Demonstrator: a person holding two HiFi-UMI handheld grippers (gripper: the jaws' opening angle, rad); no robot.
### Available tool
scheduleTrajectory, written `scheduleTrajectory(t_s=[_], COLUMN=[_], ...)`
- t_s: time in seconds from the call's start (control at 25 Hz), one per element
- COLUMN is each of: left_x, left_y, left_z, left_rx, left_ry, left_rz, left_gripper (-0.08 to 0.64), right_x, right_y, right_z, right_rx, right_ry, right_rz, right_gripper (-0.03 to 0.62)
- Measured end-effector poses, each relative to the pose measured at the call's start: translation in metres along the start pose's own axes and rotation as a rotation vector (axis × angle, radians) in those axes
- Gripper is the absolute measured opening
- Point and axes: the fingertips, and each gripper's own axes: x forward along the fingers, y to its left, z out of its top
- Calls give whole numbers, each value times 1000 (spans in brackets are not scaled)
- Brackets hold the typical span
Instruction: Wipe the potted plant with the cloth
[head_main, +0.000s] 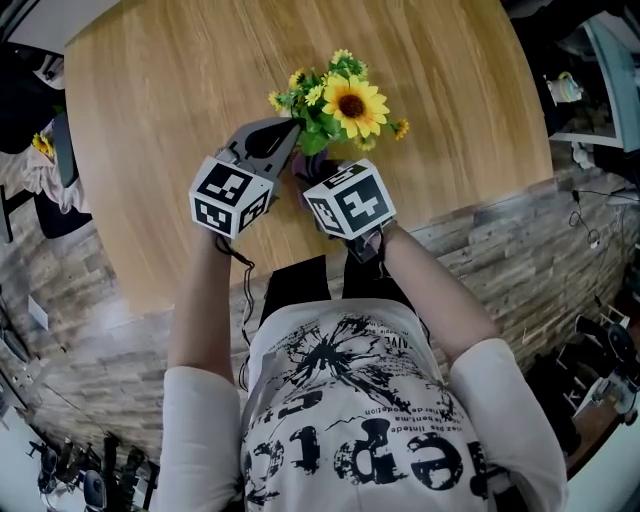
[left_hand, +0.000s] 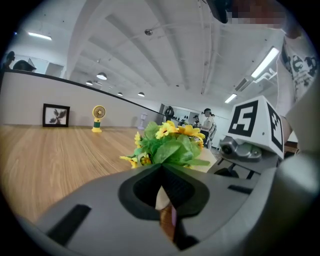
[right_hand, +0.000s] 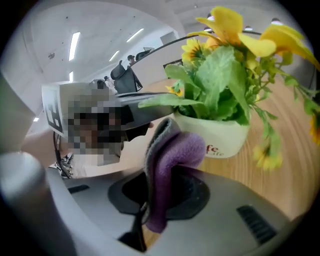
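Cloth (right_hand: 167, 165) pinched in right tool (right_hand: 156, 194), bunched just beside white pot (right_hand: 215, 135) on table (head_main: 180, 100). Left tool (left_hand: 161, 175) pressed together, nose among leaves (left_hand: 170, 150) at pot's other side. Sunflowers (head_main: 352, 105) overhanging both tools.

Bright, even light from ceiling strips (left_hand: 265, 62); strong fisheye distortion at edges, near foreground soft.

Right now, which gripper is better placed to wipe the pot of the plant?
Right. The right gripper is shut on the purple cloth, close by the white pot; the left gripper is shut, without cloth.
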Motion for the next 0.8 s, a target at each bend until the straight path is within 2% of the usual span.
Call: scheduleTrajectory(t_s=[0.28,0.56,0.8], left_x=[-1,5,1], left_y=[2,0,2], left_z=[-2,-2,-2], left_rx=[-14,-44,-80], left_ry=[19,64,58], left_rz=[55,143,202], left_gripper=[3,3,3], right_x=[-28,-70,-93], right_y=[-30,-106,-168], right_z=[-32,-41,-20], right_rx=[65,107,24], right_ry=[58,70,89], right_rz=[-19,-151,-250], right_gripper=[72,72,72])
